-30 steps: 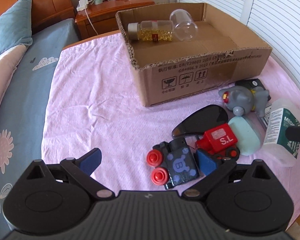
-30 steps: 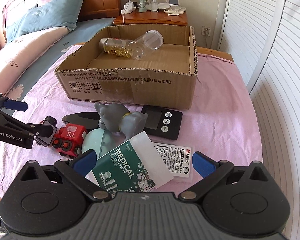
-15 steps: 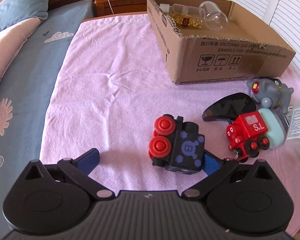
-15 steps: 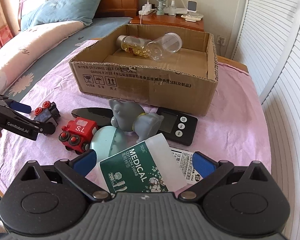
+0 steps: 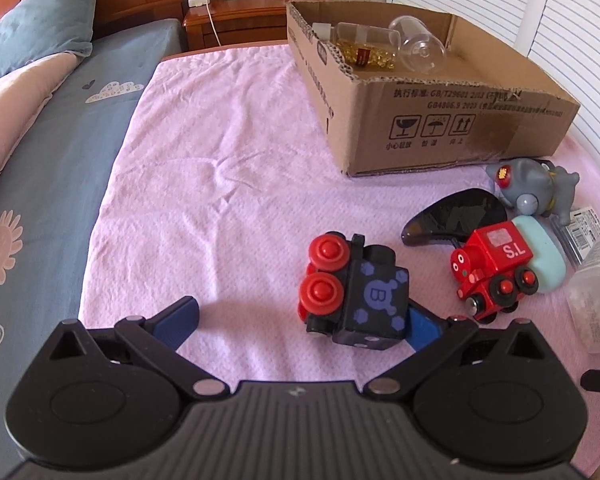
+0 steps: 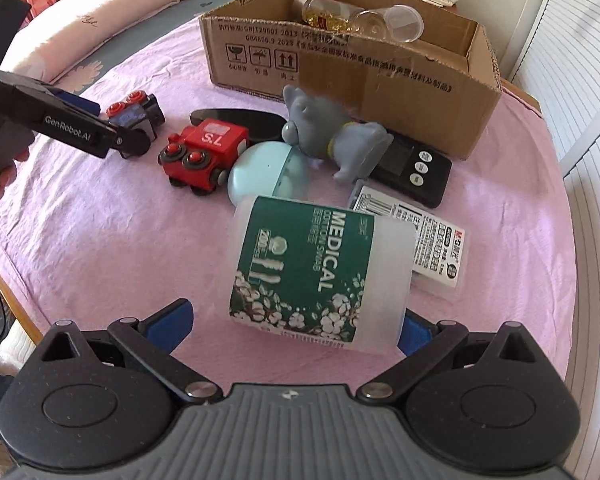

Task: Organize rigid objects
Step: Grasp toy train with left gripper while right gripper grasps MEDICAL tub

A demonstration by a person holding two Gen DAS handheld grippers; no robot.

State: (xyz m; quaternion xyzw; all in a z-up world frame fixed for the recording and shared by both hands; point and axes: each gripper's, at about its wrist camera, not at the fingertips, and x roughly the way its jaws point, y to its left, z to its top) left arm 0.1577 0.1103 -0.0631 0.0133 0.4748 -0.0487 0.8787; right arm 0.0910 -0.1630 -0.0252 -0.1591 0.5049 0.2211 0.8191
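Right now both tools stand with their jaws spread wide and nothing clamped. The left gripper (image 5: 300, 320) sits low over the pink cloth (image 5: 220, 184) with the black toy engine (image 5: 356, 296) lying on its side between the fingers, hard against the right-hand blue pad; whether that pad actually touches it is hard to say from this angle. The right gripper (image 6: 292, 328) straddles the cotton swab tub (image 6: 320, 268), which lies on its side close to the right pad, well clear of the other.

The black engine looks like painted wood: stiff, light, not fragile, with flat cab sides that give the pads honest purchase. I would take it across the boxy body rather than the round red wheels, which could roll or twist out. The swab tub looks like thin translucent plastic, very light and a little springy, its wall glossy and curved, so it may squirm or flex under a hard squeeze; a gentle hold across the middle of the barrel, square to its axis, seems safest.

Both belong, I judge, in the cardboard box (image 5: 440, 128) at the far side, where a bottle of yellow capsules (image 5: 364, 46) and a clear jar (image 5: 420, 42) already lie
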